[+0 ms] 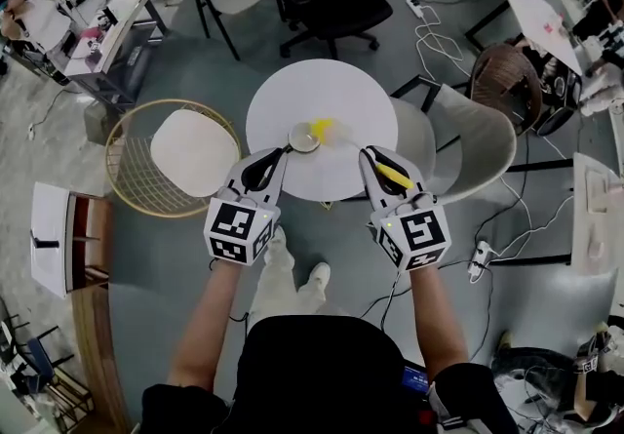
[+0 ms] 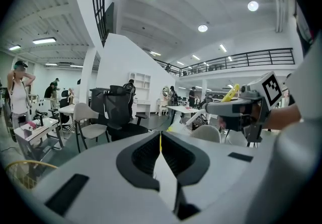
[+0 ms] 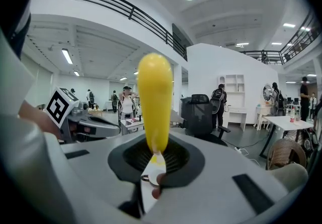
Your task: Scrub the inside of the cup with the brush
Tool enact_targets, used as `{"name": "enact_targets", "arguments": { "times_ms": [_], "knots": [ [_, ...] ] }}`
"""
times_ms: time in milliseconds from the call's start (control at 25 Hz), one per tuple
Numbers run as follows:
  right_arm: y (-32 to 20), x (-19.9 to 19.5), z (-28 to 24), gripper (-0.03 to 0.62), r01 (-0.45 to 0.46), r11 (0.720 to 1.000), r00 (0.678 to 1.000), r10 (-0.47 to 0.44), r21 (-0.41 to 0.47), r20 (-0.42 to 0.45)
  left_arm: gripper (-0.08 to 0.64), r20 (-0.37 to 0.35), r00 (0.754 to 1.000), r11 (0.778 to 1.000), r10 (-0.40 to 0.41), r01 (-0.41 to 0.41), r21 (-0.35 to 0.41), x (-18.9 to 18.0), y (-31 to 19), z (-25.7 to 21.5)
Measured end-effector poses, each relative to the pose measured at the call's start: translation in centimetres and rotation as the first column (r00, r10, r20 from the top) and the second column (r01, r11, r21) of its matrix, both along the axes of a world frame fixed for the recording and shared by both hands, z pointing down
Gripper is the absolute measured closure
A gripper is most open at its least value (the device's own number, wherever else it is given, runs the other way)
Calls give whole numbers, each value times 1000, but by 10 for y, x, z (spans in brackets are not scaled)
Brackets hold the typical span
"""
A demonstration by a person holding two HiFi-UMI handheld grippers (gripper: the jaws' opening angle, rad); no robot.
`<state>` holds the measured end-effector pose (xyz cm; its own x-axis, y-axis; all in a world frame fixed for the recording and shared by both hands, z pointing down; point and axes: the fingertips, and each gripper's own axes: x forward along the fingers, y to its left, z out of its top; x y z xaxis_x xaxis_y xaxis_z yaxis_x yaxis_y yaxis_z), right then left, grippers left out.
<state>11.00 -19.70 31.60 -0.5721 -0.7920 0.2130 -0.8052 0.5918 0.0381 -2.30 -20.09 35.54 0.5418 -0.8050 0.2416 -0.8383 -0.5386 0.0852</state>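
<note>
Right gripper point(image 1: 370, 159) clamps the brush point(image 3: 154, 102) handle upright, ready for scrubbing. Left gripper point(image 1: 282, 156) is closed and empty, cup point(image 1: 303, 138) at its 1 o'clock, probably to steady it.

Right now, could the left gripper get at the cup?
Probably yes. The cup stands in the open on the table, just past the left gripper, with nothing seen between them. Its jaws are shut and empty, though, so they would have to open first.
</note>
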Motion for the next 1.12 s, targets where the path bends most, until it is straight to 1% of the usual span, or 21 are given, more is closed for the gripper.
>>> {"name": "enact_targets", "arguments": {
  "times_ms": [160,320,440,800,1120],
  "knots": [
    [-10,-6,15,545,3,1000,1000,-3,-7,-3,538,8,1000,1000,2,-2,-17,-4,-6,20],
    [-17,-11,28,545,5,1000,1000,-5,-9,-2,538,-10,1000,999,-29,28,-30,-9,-13,36],
    [-21,-13,39,545,5,1000,1000,-5,-19,-2,538,-20,999,999,-35,34,-41,-8,-17,48],
    [-32,-22,69,543,15,999,1000,-15,-44,-3,538,2,999,996,-39,39,-76,-18,-24,88],
    [-38,-28,86,545,10,999,1000,-10,-43,-1,538,24,999,996,-32,33,-82,-21,-29,113]
  ]
}}
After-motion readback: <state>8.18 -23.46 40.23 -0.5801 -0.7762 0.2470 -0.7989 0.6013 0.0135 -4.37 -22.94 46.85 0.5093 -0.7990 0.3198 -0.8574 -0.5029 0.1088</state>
